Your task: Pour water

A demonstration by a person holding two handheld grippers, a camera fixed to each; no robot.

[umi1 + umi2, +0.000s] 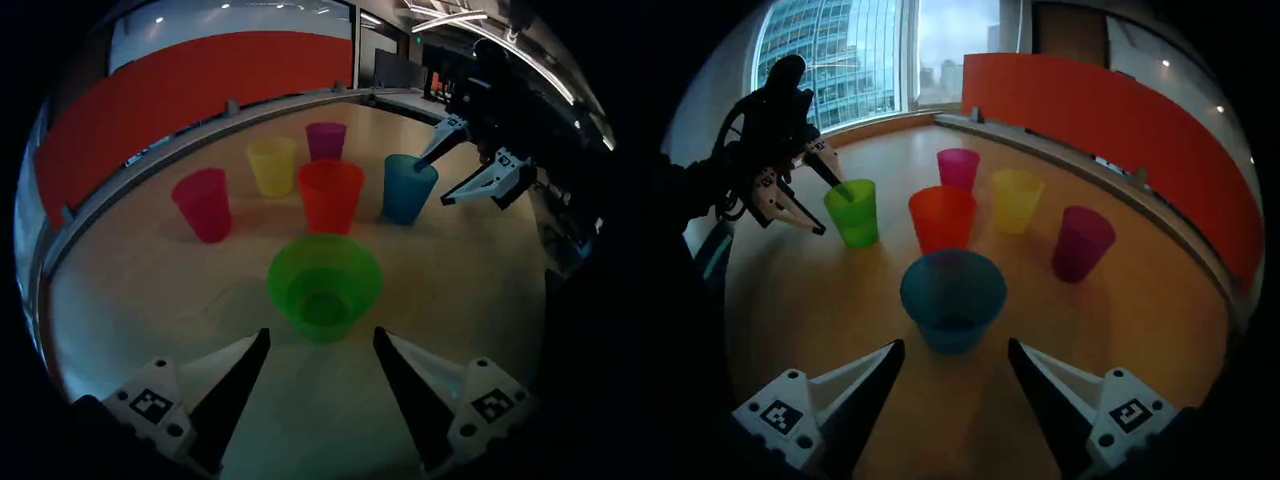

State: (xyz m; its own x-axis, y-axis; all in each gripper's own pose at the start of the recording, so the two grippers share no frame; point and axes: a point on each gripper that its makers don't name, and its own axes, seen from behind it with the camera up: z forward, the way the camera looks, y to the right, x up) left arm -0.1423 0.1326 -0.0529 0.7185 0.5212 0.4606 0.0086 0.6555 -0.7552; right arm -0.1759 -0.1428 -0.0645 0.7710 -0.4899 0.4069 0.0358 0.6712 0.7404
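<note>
Reaching step: we judge the approach is in hand; no cup is lifted and no pour has begun.
Left gripper (320, 331): fingers spread wide, holding nothing, aimed at the green cup (324, 280), which stands upright just ahead of the tips.
Right gripper (954, 342): likewise spread and bare, facing the upright blue cup (952, 296).
Next move: we think the fingers must advance to flank a cup wall, then squeeze gently.
Pose: both low, near level over the wooden table (160, 320).
Beyond: orange cup (330, 194), yellow cup (272, 166), pink cup (203, 204), purple cup (326, 140).
Water: we cannot tell if either cup holds any.
</note>
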